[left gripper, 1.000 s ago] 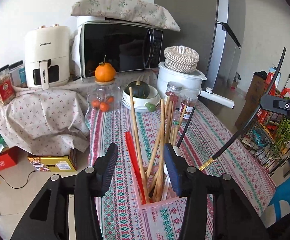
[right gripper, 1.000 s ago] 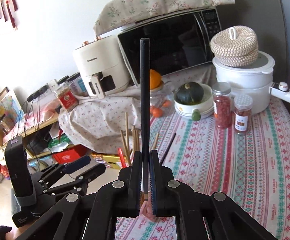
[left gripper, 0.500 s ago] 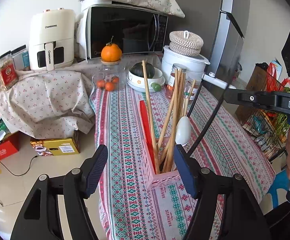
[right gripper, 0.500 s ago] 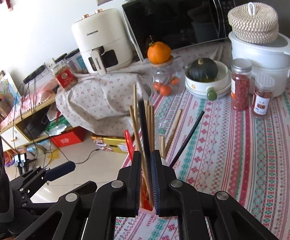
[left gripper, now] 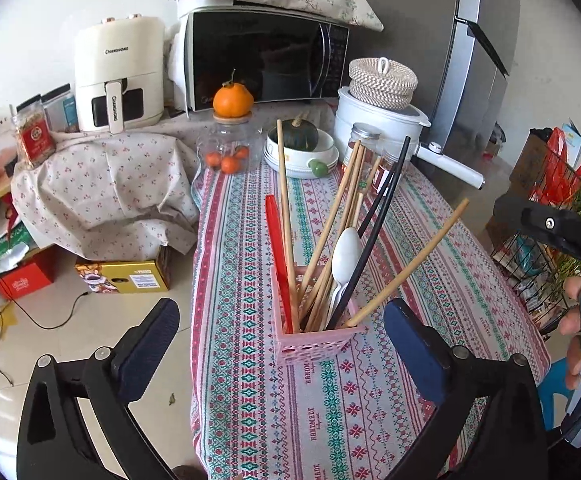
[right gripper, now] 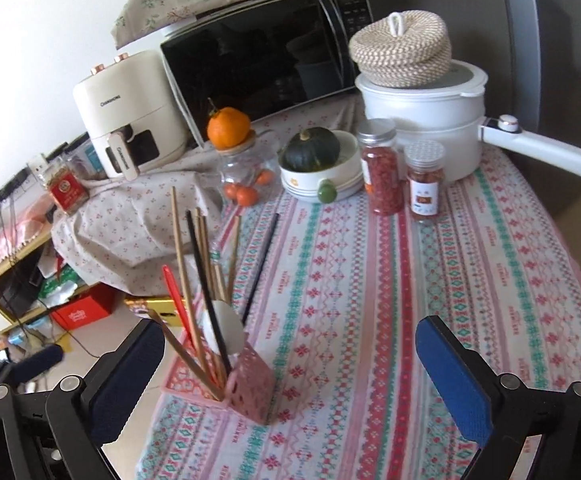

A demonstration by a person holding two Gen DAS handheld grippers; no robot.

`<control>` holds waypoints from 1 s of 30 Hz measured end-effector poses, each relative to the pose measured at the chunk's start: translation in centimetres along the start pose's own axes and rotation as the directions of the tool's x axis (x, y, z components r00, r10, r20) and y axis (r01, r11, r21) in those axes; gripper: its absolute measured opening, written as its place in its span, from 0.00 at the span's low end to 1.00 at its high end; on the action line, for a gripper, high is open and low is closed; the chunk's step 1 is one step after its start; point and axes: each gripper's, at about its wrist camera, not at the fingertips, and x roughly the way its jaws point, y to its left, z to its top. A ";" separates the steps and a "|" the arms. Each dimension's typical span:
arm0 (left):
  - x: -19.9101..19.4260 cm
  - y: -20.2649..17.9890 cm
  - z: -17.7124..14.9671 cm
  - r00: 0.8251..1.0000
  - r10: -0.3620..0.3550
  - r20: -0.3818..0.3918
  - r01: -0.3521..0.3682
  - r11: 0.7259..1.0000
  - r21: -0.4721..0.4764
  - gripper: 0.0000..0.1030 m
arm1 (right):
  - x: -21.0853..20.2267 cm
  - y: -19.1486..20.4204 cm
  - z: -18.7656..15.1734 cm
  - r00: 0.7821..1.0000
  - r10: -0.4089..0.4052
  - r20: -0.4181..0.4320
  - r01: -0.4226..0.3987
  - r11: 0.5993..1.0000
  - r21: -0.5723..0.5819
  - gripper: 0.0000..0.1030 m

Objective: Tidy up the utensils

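Holder: pink perforated utensil holder (left gripper: pixel 310 344), upright on the worktop (right gripper: pixel 370 280) near its front left corner, just in from the left edge.
Contents: wooden chopsticks (left gripper: pixel 286 220) fanned out and leaning; two black chopsticks (left gripper: pixel 382 216); a white spoon (left gripper: pixel 346 250), bowl up; a red utensil (left gripper: pixel 276 248) against the holder's left wall.
Outlier: one wooden chopstick (left gripper: pixel 410 264) tilts far to the right, well over the rim.
Handling, judged: sticks are light, stiff and smooth, likely to slip or swivel in a loose pinch; take one near mid-shaft, above the rim. The holder looks light and top-heavy, so a sideways nudge could tip it; take it low on opposite walls.
Left gripper (left gripper: pixel 282 340): spread wide, holding nothing, its fingers either side of the holder without touching.
Right gripper (right gripper: pixel 290 368): also spread wide and empty, the holder just inside its left finger.
Rear of worktop: bowl with a green squash (right gripper: pixel 310 150), two spice jars (right gripper: pixel 382 168), white pot (right gripper: pixel 422 120), glass jar with an orange (right gripper: pixel 228 128) on top.
Task status, judged: no utensil seen loose on the cloth; sorting looks nearly done.
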 end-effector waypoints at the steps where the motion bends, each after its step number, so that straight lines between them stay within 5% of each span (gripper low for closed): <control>1: -0.6 -0.5 -0.1 1.000 0.024 0.018 -0.024 1.000 0.013 1.00 | -0.4 -0.2 -0.3 0.999 -0.035 0.000 0.035 0.999 -0.015 1.00; 9: -4.2 -3.5 -1.5 0.995 0.069 0.075 -0.074 0.995 0.063 1.00 | -5.3 -0.9 -3.1 0.978 -0.193 0.075 0.199 0.977 -0.081 1.00; 17: -5.5 -4.4 -3.1 0.994 0.079 0.070 -0.082 0.995 0.054 1.00 | -7.0 -1.1 -5.5 0.956 -0.248 0.156 0.259 0.964 -0.055 1.00; 30: -4.2 -4.8 -3.8 0.996 0.079 0.039 -0.080 0.996 0.046 1.00 | -4.5 -1.1 -6.1 0.947 -0.306 0.093 0.312 0.948 -0.056 1.00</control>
